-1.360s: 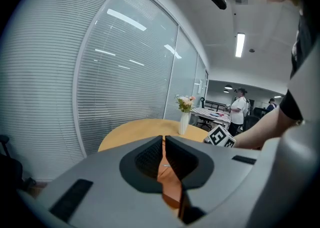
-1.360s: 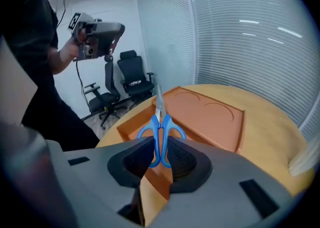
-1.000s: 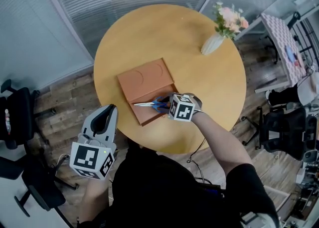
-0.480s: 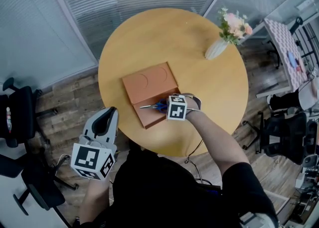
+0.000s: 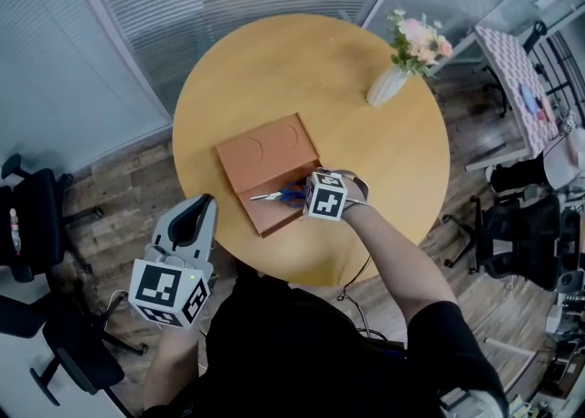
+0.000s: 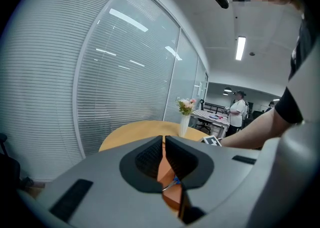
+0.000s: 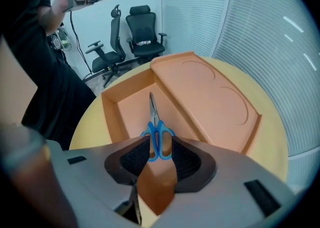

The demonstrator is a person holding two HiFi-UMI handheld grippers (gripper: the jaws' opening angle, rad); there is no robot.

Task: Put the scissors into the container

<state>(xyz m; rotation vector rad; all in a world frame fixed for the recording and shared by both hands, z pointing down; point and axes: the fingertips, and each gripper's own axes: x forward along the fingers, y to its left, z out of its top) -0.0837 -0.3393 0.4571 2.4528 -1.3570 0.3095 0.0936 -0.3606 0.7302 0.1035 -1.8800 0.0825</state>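
Blue-handled scissors (image 5: 272,194) (image 7: 156,131) lie in the lower compartment of the flat orange container (image 5: 265,144) (image 7: 202,90), blades pointing away from my right gripper (image 5: 300,195) (image 7: 157,147). That gripper's jaws are opening, and the blue handles still sit between its black pads. The scissors' tip rests on the compartment floor. My left gripper (image 5: 192,217) (image 6: 164,143) hangs off the table's near left edge, jaws closed together with nothing in them. Through its narrow gap, the left gripper view shows a sliver of the container and the scissors.
The round wooden table (image 5: 366,155) carries a white vase of flowers (image 5: 388,82) at its far right. Office chairs (image 5: 516,242) stand to the right and left. Blinds cover the glass wall behind. A person stands far off in the left gripper view (image 6: 237,110).
My right gripper has shifted slightly left over the container's compartment with the scissors. The left gripper has stayed where it was.
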